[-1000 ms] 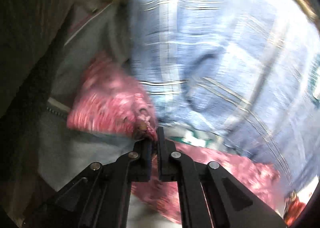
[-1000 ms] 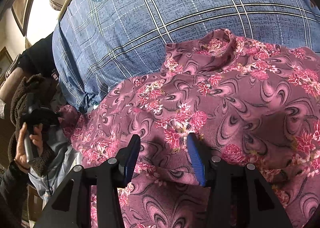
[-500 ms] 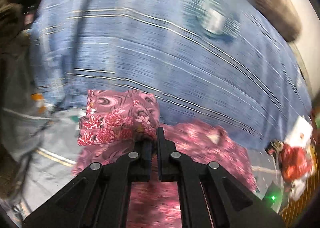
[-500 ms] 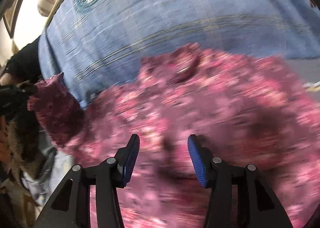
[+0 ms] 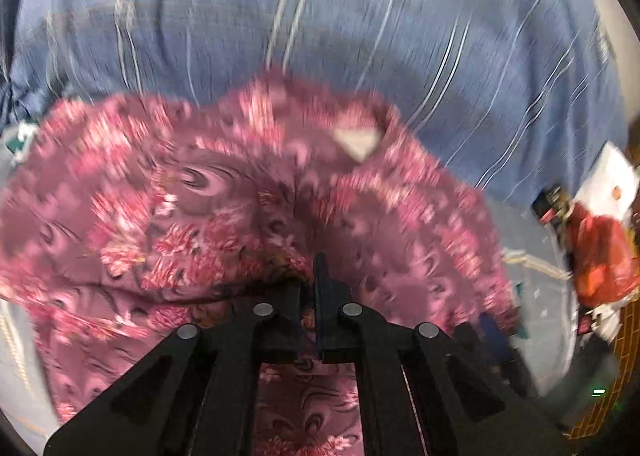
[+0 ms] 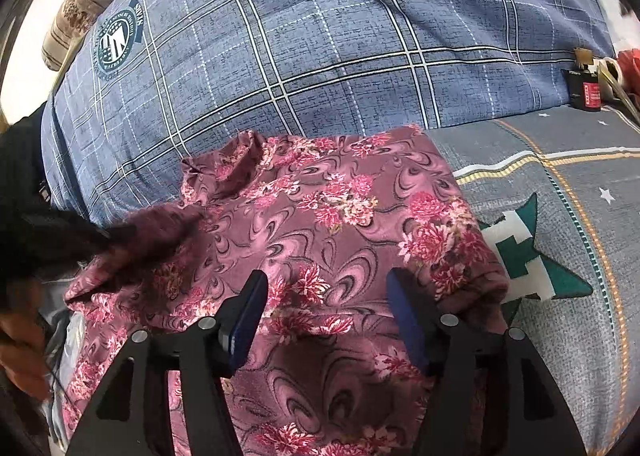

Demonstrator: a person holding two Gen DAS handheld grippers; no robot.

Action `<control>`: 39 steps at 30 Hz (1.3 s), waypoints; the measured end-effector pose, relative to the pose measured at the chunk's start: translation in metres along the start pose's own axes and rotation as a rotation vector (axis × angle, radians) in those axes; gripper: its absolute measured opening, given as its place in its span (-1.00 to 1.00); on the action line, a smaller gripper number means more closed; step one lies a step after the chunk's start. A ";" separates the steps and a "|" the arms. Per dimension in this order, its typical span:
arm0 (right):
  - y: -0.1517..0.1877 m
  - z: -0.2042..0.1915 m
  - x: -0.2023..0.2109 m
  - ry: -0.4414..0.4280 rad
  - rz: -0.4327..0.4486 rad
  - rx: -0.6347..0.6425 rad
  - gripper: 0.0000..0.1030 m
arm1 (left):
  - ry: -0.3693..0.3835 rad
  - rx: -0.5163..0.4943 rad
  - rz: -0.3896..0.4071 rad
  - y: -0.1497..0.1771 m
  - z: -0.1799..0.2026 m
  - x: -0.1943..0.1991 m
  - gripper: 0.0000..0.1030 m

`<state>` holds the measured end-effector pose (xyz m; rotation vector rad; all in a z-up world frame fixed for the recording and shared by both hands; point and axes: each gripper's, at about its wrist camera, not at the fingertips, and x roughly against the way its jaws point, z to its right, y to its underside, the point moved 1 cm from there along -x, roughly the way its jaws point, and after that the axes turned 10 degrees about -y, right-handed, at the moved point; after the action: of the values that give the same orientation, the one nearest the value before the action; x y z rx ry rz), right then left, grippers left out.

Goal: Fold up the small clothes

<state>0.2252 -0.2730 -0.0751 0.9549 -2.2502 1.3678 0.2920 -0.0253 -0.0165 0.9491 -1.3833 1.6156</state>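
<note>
On bed w/ blue plaid quilt [image 6: 320,36], left gripper [image 5: 308,288] pinching floral garment [image 6: 340,216], right gripper [image 6: 324,320] opening, nothing gripped.

Both wrist cams rode just behind their fingers, tilted down and close over the bed. Left view was motion-blurred; right was sharp. Both shared the floral garment [image 5: 248,192] [image 6: 340,216] and the blue plaid quilt [image 5: 320,36] [image 6: 320,36] behind it.

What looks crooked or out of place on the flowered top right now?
The flowered top is uneven: its left part is lifted and folded over, pinched in the left hand-held gripper, and the collar is rumpled. Nothing looks damaged.
</note>
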 end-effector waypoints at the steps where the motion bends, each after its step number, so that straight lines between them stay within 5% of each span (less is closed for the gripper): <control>1: 0.000 0.001 0.000 -0.002 0.000 0.000 0.29 | -0.014 -0.001 -0.017 0.004 -0.001 -0.006 -0.95; 7: -0.002 0.000 0.000 -0.001 -0.012 -0.001 0.32 | 0.111 0.010 -0.012 0.016 -0.029 0.027 -0.59; 9: -0.005 -0.005 0.001 0.001 -0.009 -0.008 0.35 | 0.140 0.053 0.029 0.024 -0.055 0.047 -0.07; 10: -0.007 -0.009 0.002 -0.021 -0.002 -0.014 0.35 | 0.126 0.077 0.058 0.029 -0.071 0.057 0.01; 13: -0.013 -0.030 -0.008 -0.126 -0.020 -0.033 0.35 | 0.111 0.144 0.079 0.042 -0.111 0.061 0.01; 18: -0.015 -0.076 -0.047 -0.253 -0.102 -0.070 0.35 | 0.127 0.296 -0.018 0.058 -0.157 0.025 -0.01; 22: -0.005 -0.121 -0.077 -0.209 -0.161 0.064 0.34 | 0.211 0.356 -0.022 0.064 -0.175 0.022 -0.02; 25: 0.000 -0.149 -0.099 -0.083 -0.193 0.199 0.33 | 0.241 0.366 -0.024 0.067 -0.179 0.021 -0.02; 26: 0.000 -0.154 -0.102 -0.071 -0.188 0.222 0.21 | 0.247 0.370 -0.024 0.067 -0.180 0.020 -0.02; 28: -0.005 -0.159 -0.103 -0.114 -0.166 0.232 -0.43 | 0.251 0.377 -0.023 0.067 -0.180 0.021 -0.02; 29: -0.009 -0.158 -0.101 -0.126 -0.158 0.210 -0.76 | 0.250 0.378 -0.024 0.067 -0.178 0.020 -0.02; 33: -0.041 -0.133 -0.066 -0.186 -0.053 0.052 -0.77 | 0.241 0.385 -0.026 0.067 -0.181 0.019 -0.02; 39: -0.052 -0.040 -0.028 -0.183 0.004 -0.217 -0.76 | 0.222 0.403 -0.020 0.067 -0.176 0.017 -0.02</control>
<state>0.2794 -0.2437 -0.0382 1.0357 -2.4744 1.0463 0.2158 0.1444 -0.0495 0.9690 -0.9122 1.9611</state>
